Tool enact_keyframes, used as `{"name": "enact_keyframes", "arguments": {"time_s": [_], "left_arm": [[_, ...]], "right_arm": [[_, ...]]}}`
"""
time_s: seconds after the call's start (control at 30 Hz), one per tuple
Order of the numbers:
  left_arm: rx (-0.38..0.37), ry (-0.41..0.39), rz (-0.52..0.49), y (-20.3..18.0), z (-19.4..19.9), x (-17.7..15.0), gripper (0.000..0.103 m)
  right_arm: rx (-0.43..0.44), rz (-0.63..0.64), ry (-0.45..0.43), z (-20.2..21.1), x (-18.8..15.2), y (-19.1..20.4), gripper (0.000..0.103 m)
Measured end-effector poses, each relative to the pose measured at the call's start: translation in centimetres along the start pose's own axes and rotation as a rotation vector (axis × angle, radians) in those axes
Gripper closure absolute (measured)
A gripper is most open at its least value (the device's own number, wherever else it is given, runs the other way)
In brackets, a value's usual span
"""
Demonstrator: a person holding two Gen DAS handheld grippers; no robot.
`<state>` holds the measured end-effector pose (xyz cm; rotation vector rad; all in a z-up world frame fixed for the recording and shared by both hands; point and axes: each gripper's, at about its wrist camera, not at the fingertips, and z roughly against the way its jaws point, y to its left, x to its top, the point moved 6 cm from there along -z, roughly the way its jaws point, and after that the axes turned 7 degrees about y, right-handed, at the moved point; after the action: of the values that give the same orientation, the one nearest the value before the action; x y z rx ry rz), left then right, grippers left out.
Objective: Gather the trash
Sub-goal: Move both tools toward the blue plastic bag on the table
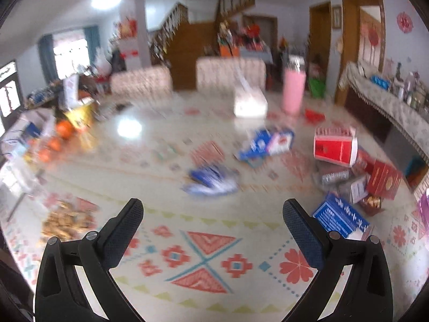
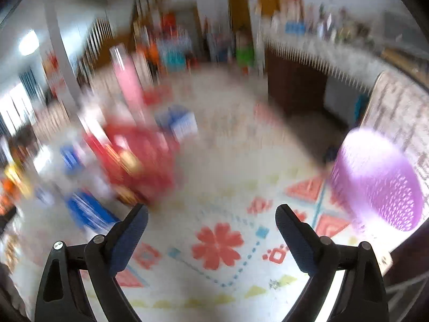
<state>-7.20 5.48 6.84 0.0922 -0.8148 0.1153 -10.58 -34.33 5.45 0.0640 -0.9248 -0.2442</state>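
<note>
With both tools empty, the step in hand looks like choosing the first piece of litter and closing in on it, and it would go best by slowing down so the view steadies, then coming at one loose piece from above rather than the heap. The big table with the glossy patterned cloth [image 1: 214,241] carries everything. The purple perforated plastic basket [image 2: 380,182] stands at its right edge and is probably where the trash goes. The trash lies across the middle and right of the cloth: a red and white carton on its side [image 1: 335,147] atop a pile of boxes, a flat blue box with white lettering [image 1: 340,217] nearest, and a crumpled blue and white wrapper [image 1: 211,181] alone and easiest to pinch. The left gripper [image 1: 213,209] and right gripper [image 2: 211,214] both gape wide above the cloth, nothing between the pads.
</note>
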Motion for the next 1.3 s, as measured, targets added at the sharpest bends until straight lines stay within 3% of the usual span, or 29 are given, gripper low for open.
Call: {"name": "enact_keyframes", "arguments": {"time_s": [0.1,0.27,0.33,0.4,0.5,0.53,0.6,0.8,0.9,1.0,1.1,1.3], "left_arm": [[0.033,-0.068,0.030,1.7,2.3,0.7,0.000],[0.088,-0.173,0.068,4.5,6.2,1.3,0.000],[0.123,-0.206,0.071,5.3,7.5,1.2,0.000],[0.151,-0.238,0.064,5.8,8.5,1.1,0.000],[0.146,-0.244,0.064,6.4,9.4,0.6,0.000],[0.140,-0.242,0.070,6.6,9.5,0.4,0.000],[0.138,-0.239,0.077,6.9,9.6,0.1,0.000],[0.153,-0.173,0.069,7.8,7.8,-0.8,0.000],[0.155,-0.136,0.044,7.9,6.4,-1.3,0.000],[0.164,-0.101,0.016,7.7,5.2,-1.8,0.000],[0.170,-0.060,0.002,7.3,4.1,-2.2,0.000],[0.111,0.027,0.035,5.7,1.9,-3.1,0.000]], "right_arm": [[-0.087,0.016,-0.298,6.1,1.7,1.0,0.001],[-0.188,0.119,-0.522,11.2,4.5,2.9,0.000],[-0.244,0.165,-0.661,14.3,5.3,4.1,0.000],[-0.361,0.257,-0.830,16.7,6.0,5.9,0.000],[-0.555,0.422,-0.943,17.5,6.8,8.8,0.000],[-0.589,0.463,-0.912,17.3,7.2,9.5,0.000],[-0.554,0.474,-0.776,16.4,7.8,10.0,0.000],[-0.206,0.396,-0.318,11.1,4.0,10.8,0.000],[-0.076,0.339,-0.120,6.9,0.5,10.5,0.000],[0.021,0.255,0.068,2.9,-2.5,7.0,0.000],[0.097,0.192,0.187,0.7,-4.9,6.1,0.000],[0.126,0.228,0.263,-1.0,-7.6,8.4,0.000]]}}
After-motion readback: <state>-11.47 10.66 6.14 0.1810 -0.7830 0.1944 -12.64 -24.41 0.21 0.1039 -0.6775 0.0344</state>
